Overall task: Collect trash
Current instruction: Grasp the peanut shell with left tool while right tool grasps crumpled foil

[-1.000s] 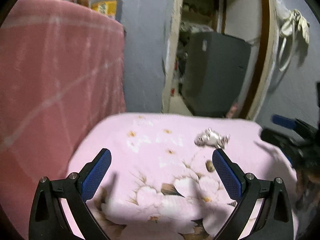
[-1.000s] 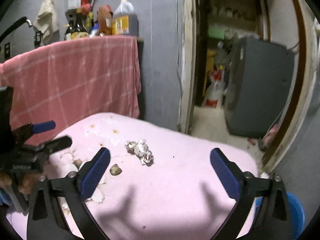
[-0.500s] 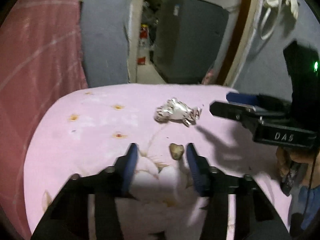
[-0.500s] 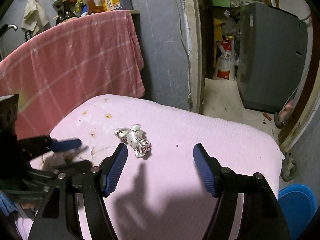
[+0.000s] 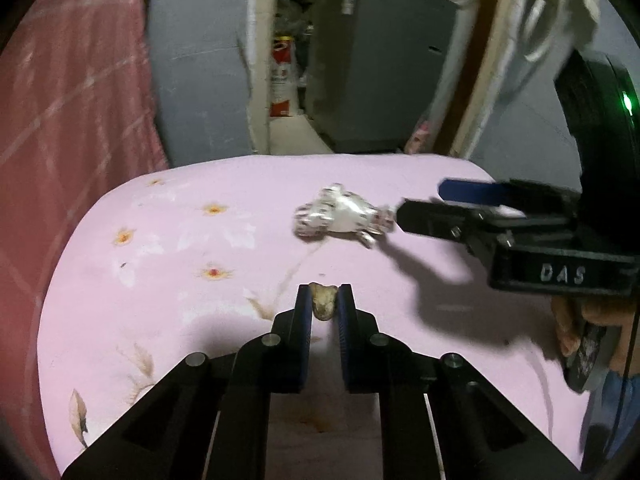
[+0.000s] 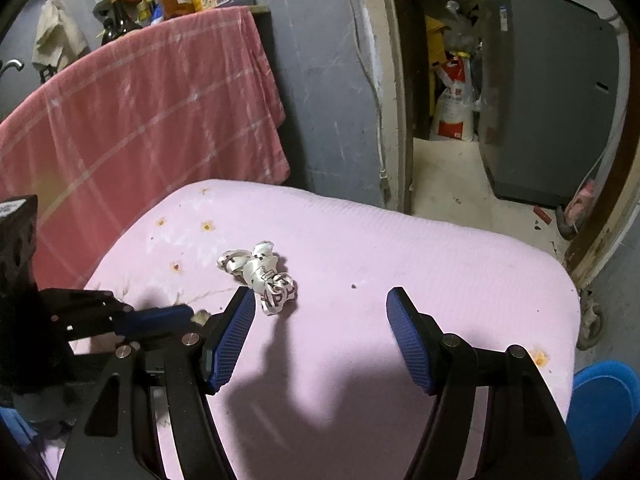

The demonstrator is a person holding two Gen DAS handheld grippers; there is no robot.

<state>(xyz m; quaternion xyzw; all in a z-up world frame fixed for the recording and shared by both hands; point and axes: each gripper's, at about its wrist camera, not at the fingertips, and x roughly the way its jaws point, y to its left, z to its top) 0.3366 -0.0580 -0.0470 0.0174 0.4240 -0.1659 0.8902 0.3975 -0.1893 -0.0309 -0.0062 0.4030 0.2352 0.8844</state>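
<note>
the left gripper (image 5: 324,300) is clamped on a small brownish scrap (image 5: 323,303), half hidden between its pads, what it is unclear. the right gripper (image 6: 320,308) stands partly open and empty, its left pad just beside the crumpled wrapper (image 6: 260,270) on the pink floral bench (image 6: 420,260). farther off, the blurred doorway clutter is illegible.

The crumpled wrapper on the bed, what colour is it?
Shiny silver-white with dark lettering; the crumpled wrapper shows best in the right wrist view.
</note>
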